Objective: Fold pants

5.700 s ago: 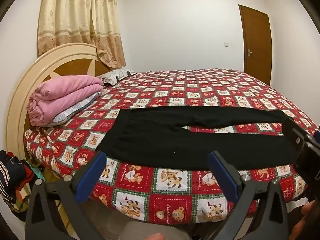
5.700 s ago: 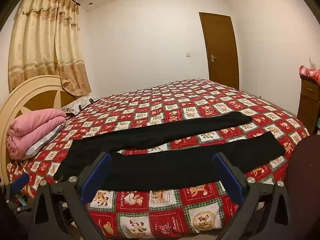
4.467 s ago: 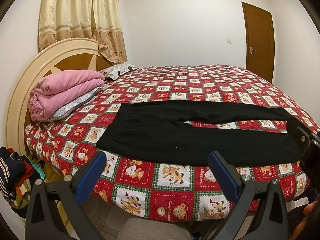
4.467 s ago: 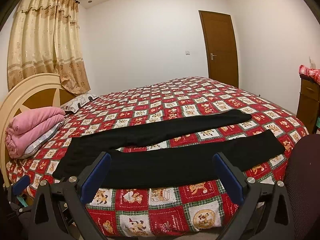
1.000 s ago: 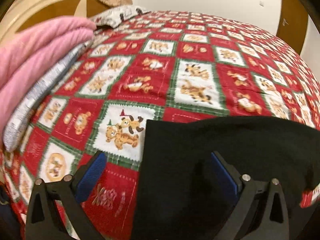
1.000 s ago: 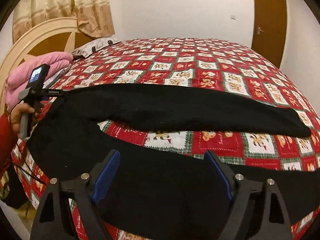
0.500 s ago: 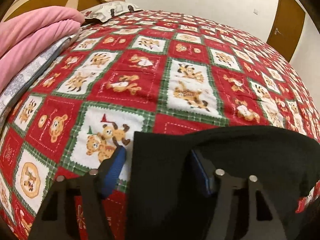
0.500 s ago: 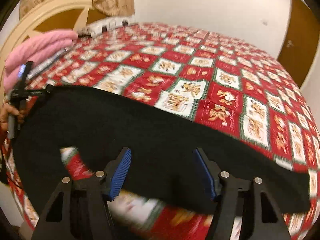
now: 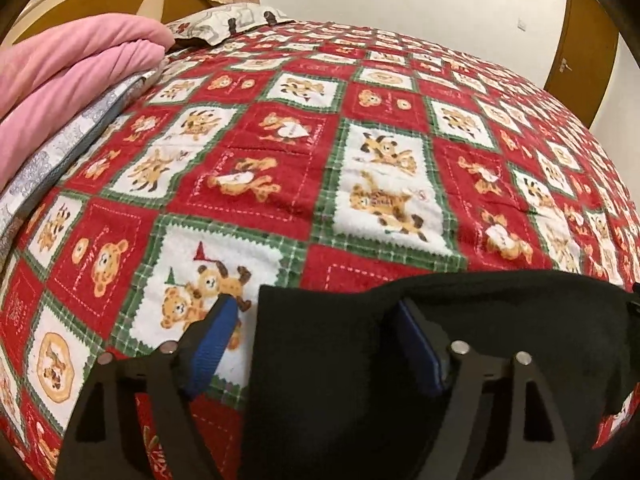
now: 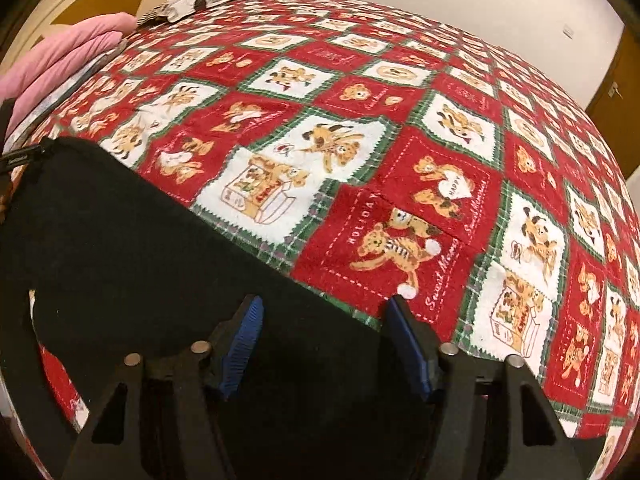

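Black pants (image 9: 500, 340) lie flat on a red patchwork bedspread (image 9: 360, 140). In the left wrist view my left gripper (image 9: 316, 344) straddles the far waistband corner, its blue-padded jaws still apart around the cloth. In the right wrist view the pants (image 10: 132, 248) fill the lower left. My right gripper (image 10: 320, 336) is low over the far edge of the cloth, its jaws apart with the edge between them. The left gripper shows at the left rim of the right wrist view (image 10: 20, 156), at the pants corner.
Folded pink blankets (image 9: 72, 76) on a grey pillow lie at the left by the cream headboard (image 9: 100, 8). A patterned pillow (image 9: 228, 20) lies at the back. A brown door (image 9: 580, 48) stands at the right.
Both grippers have moved from the bed's near side down onto the pants' far edge. Both sets of jaws have narrowed over the last second, the cloth edge now between them.
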{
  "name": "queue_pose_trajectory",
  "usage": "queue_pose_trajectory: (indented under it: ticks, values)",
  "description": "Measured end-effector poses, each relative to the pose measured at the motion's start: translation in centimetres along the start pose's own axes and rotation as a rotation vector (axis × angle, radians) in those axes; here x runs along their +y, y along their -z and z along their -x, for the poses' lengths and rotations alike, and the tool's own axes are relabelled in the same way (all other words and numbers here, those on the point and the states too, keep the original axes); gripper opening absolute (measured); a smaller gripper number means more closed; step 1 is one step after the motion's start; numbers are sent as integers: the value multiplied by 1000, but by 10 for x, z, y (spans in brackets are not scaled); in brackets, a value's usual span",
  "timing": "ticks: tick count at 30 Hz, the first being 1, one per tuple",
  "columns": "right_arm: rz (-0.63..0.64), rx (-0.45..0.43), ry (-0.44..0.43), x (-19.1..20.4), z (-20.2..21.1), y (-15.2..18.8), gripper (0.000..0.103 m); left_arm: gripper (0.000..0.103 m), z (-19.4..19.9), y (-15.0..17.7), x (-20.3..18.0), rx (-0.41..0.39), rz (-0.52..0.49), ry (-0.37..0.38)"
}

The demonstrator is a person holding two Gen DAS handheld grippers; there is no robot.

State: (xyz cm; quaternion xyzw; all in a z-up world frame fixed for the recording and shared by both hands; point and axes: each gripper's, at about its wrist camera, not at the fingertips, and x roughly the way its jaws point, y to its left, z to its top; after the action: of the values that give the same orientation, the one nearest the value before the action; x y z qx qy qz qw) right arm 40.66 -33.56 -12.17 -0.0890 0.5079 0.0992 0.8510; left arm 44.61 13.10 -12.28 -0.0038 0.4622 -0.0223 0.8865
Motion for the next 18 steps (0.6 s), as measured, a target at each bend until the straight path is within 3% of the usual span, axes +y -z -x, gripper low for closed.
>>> queue_pose_trajectory:
  ticks: [2, 3, 4, 5, 9, 18]
  values:
    - [5, 11, -22, 6, 5, 1, 28, 57, 4, 0, -5, -17, -28, 13]
    - [7, 20, -41, 9, 9, 1, 17, 42, 7, 0, -6, -22, -35, 19]
    - [6, 26, -49, 13, 11, 1, 7, 31, 8, 1, -5, -16, -29, 72]
    - [7, 28, -34, 17, 17, 2, 7, 18, 9, 1, -4, -12, -11, 111]
    - [11, -25, -2, 29, 50, 9, 6, 18, 28, 1, -4, -60, 30, 133]
    - [-61, -292, 5, 65, 182, 66, 6, 18, 127, 15, 6, -278, 24, 187]
